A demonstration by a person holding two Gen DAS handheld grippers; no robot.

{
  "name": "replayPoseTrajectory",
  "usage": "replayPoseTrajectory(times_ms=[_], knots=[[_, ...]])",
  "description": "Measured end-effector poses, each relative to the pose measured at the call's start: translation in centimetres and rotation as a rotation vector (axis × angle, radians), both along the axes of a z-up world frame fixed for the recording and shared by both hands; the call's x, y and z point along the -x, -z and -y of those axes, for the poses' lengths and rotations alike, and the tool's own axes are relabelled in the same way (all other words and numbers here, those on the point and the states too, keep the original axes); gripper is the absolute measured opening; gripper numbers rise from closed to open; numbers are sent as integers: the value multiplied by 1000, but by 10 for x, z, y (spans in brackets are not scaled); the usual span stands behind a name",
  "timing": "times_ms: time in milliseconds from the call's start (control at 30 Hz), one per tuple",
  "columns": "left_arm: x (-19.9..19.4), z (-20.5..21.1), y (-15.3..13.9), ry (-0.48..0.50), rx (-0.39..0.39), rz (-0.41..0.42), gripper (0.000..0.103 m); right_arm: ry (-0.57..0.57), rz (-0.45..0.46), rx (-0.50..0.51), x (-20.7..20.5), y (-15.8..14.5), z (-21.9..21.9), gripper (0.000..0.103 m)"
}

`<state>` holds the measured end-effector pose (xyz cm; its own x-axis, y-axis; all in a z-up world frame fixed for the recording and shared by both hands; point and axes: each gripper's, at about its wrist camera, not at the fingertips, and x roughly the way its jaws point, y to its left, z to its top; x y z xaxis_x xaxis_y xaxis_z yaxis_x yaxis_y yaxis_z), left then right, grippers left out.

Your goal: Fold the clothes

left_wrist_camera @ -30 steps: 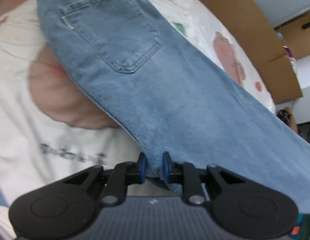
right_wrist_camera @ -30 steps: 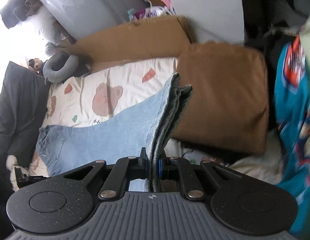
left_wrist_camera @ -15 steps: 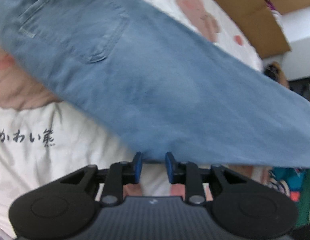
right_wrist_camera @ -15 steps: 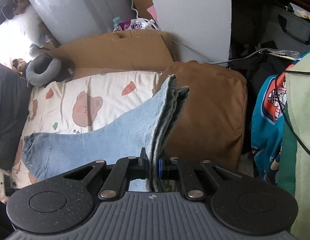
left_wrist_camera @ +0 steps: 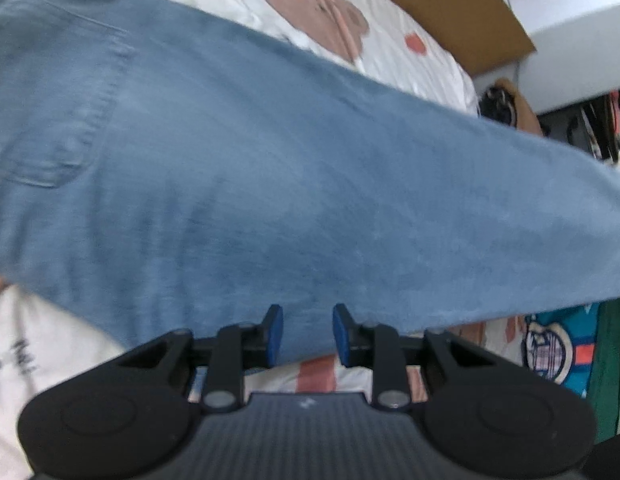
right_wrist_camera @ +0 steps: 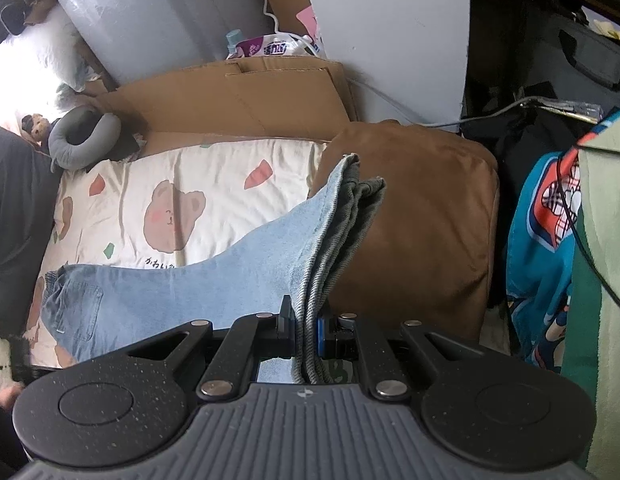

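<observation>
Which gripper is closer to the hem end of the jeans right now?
Right. The right gripper is clamped on the jeans just below the hem end. The left gripper, jaws apart, hovers over the thigh, near the back pocket.

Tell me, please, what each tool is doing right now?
Left tool: open, pads apart, not pressing the jeans.
Right tool: shut on the jeans' bunched leg ends.

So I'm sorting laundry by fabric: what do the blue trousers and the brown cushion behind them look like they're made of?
The blue trousers look like washed denim: faded matte weave, stitched patch pocket, thick layered hem edges. The brown cushion seems suede-like or velour, with a soft matte nap; the exact fibre can't be told.
</observation>
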<state>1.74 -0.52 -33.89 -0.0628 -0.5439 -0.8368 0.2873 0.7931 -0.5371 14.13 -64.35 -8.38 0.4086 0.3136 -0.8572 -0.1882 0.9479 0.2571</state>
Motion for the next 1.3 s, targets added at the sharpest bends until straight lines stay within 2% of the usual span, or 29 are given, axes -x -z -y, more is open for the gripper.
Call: replayPoseTrajectory(times_ms=[300, 367, 467, 567, 767, 1000, 1300], knots=[[1, 59, 46, 186, 14, -49, 27, -5, -10, 21, -4, -10, -6, 8], [-2, 67, 55, 190, 16, -100, 27, -10, -12, 22, -4, -11, -10, 8], [-8, 79, 59, 214, 16, -84, 27, -24, -24, 11, -9, -16, -13, 8], [-20, 87, 61, 201, 31, -72, 27, -14, -62, -10, -17, -24, -17, 8], [-47, 100, 66, 176, 35, -59, 21, -64, -76, 18, -18, -37, -45, 8], [-75, 125, 58, 169, 34, 26, 22, -102, -106, 89, -25, -47, -61, 8], [-110, 143, 58, 63, 38, 84, 22, -121, -118, 91, -29, -46, -83, 8]])
